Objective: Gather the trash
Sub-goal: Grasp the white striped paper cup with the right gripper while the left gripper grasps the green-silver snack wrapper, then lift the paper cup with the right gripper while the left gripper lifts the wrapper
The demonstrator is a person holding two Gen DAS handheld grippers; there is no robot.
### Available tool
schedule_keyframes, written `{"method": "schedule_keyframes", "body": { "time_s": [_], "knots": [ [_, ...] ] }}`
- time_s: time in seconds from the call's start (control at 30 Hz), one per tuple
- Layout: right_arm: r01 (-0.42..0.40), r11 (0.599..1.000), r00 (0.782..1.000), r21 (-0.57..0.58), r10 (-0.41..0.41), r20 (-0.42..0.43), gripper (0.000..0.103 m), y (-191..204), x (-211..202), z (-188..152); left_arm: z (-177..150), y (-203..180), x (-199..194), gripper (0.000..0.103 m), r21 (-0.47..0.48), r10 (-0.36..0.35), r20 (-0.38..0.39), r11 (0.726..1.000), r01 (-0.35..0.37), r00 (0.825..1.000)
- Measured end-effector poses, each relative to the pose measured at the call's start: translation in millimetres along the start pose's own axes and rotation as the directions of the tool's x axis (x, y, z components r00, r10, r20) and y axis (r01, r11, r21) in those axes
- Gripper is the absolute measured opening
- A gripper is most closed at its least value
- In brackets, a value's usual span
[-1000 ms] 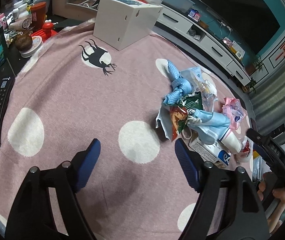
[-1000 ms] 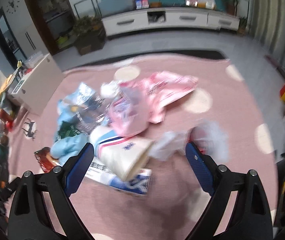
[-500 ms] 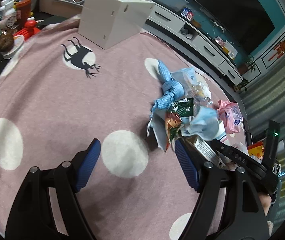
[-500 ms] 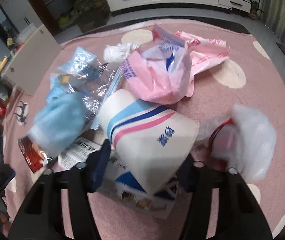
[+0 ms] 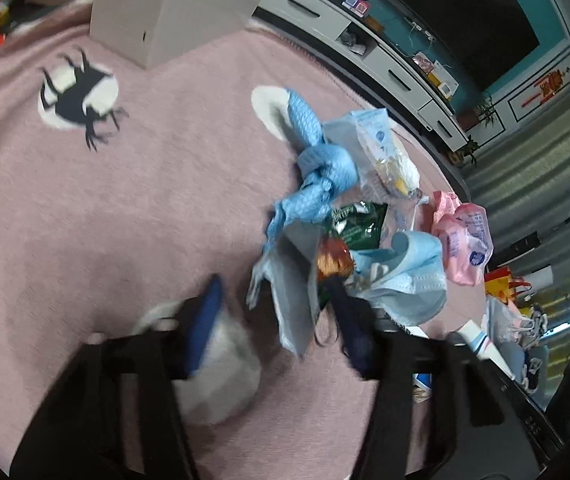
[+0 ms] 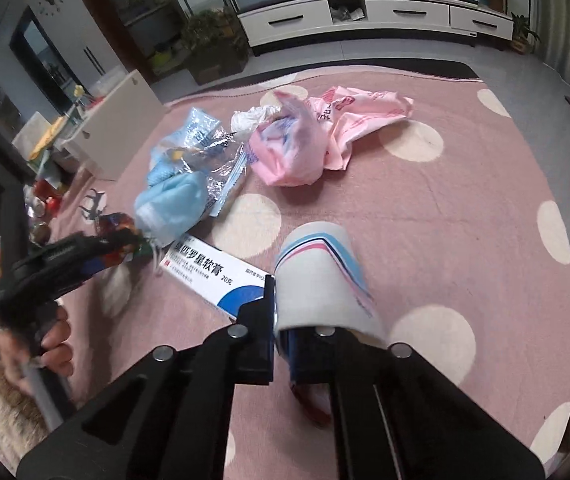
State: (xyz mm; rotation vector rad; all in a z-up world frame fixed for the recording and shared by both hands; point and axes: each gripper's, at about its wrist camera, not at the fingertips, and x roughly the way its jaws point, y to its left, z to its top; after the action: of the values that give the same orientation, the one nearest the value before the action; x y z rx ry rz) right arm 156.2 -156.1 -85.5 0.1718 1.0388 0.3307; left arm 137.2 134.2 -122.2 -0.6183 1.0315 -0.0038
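Observation:
A pile of trash lies on the pink dotted blanket (image 5: 125, 200): a knotted blue cloth (image 5: 317, 172), a green wrapper (image 5: 357, 224), a blue face mask (image 5: 405, 280), a pink plastic bag (image 5: 465, 240) and a grey pouch (image 5: 293, 276). My left gripper (image 5: 281, 320) is open, its fingers astride the grey pouch at the pile's near edge. My right gripper (image 6: 281, 320) is shut on a white paper cup (image 6: 317, 276) with pink and blue stripes, held above the blanket. A white and blue medicine box (image 6: 213, 272) lies beside it.
A white cabinet (image 5: 173, 4) stands at the blanket's far edge. A white TV bench (image 6: 365, 20) runs along the far wall. Cluttered items (image 6: 37, 200) lie off the blanket's left side. The left gripper and hand (image 6: 53, 280) show in the right wrist view.
My right gripper has closed on the striped paper cup and lifted it off the pile. My left gripper has moved forward to the pile and narrowed around the grey pouch.

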Motion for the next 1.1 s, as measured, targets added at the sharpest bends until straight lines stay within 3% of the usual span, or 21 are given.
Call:
{"method": "schedule_keyframes", "body": {
  "time_s": [0.07, 0.23, 0.57, 0.7, 1.1],
  "knots": [
    [-0.002, 1.000, 1.000, -0.003, 0.002, 0.022, 0.004, 1.2, -8.5, -3.9, -1.0, 2.5, 3.4, 0.016, -0.012, -0.023, -0.006, 1.000, 0.023, 1.000],
    [-0.002, 1.000, 0.998, -0.002, 0.002, 0.066, 0.004, 0.8, -26.2, -13.4, -7.0, -2.3, -8.8, 0.002, -0.010, -0.028, 0.034, 1.000, 0.029, 0.999],
    [-0.078, 0.995, 0.985, 0.055, 0.069, 0.155, 0.004, -9.6, -65.6, -23.2, -42.8, -31.1, -86.5, 0.002, 0.007, -0.066, 0.166, 0.998, 0.066, 0.984],
    [-0.057, 0.995, 0.975, 0.079, 0.039, 0.218, 0.004, -20.3, -86.6, -25.3, -75.0, -46.2, -109.7, 0.002, 0.012, -0.065, 0.200, 0.998, 0.064, 0.978],
    [-0.034, 0.989, 0.948, 0.142, -0.013, 0.319, 0.004, -52.6, -127.8, -26.6, -142.8, -104.1, -127.1, 0.002, 0.078, -0.103, 0.218, 0.993, 0.088, 0.971]
  ]
}}
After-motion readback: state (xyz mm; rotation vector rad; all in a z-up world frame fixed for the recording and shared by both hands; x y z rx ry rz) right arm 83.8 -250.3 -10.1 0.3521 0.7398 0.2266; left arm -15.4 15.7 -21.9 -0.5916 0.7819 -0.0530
